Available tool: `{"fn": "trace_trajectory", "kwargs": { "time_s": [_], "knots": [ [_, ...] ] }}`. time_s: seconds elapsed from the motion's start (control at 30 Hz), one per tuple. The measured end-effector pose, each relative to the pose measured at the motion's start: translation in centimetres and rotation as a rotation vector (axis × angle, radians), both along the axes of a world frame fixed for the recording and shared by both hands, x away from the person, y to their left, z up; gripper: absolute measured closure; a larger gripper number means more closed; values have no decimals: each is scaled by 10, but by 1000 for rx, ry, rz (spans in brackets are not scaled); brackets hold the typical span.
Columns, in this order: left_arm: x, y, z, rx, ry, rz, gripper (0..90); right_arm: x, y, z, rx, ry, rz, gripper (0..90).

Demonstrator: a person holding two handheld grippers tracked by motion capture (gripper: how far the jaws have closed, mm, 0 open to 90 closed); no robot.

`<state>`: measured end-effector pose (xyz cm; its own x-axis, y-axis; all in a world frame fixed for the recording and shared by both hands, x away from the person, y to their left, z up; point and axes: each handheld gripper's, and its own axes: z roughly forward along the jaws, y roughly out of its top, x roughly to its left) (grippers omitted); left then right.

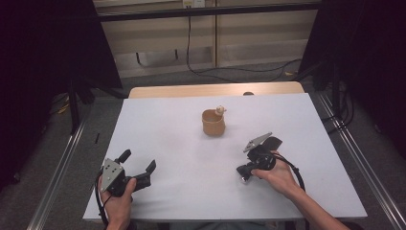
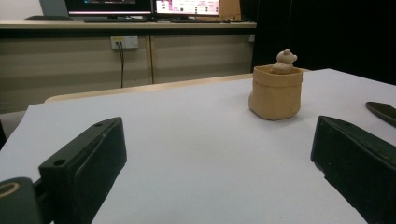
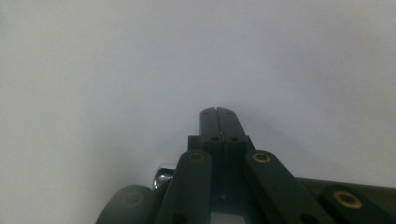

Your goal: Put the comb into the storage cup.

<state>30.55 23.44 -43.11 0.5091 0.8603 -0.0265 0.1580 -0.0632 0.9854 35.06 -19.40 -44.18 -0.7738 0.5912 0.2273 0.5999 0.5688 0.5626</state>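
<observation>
The left gripper (image 1: 139,165) rests low with jaws spread wide, while the right gripper (image 3: 217,113) has jaws pressed together.

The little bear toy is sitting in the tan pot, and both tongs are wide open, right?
Not quite. The bear toy does sit in the tan pot, and the left tongs are wide open. But the right tongs are shut, jaws pressed together, as the right gripper view shows.

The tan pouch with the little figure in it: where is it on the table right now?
In the high view the tan pouch stands upright on the white table, near the middle toward the far edge, ahead of both grippers and touched by neither.
</observation>
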Motion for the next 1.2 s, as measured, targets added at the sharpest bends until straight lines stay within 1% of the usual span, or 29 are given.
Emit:
{"fn": "trace_trajectory", "kwargs": {
  "time_s": [0.17, 0.27, 0.6, 0.87, 0.9, 1.0, 1.2],
  "knots": [
    [-1, 0, 0, -3, -4, 0, 35, -2, -1, 0, -3, -10, 12, 900],
    [0, 1, 0, -5, -2, 1, 36, -3, -2, 0, -1, -2, 10, 900],
    [0, 0, 0, -1, -1, 0, 36, -6, -5, -1, 7, 0, -4, 900],
    [0, 0, 0, 5, 0, 1, 36, -9, -9, 0, 1, 4, 6, 900],
    [0, 1, 0, 6, 1, 0, 36, -10, -9, 0, 1, 10, 0, 900],
    [0, 0, 0, 2, 2, 1, 35, -11, -10, 1, -3, 10, 2, 900],
    [0, 0, -1, 3, 8, -1, 40, -13, -10, 1, -16, -2, 11, 900]
  ]
}}
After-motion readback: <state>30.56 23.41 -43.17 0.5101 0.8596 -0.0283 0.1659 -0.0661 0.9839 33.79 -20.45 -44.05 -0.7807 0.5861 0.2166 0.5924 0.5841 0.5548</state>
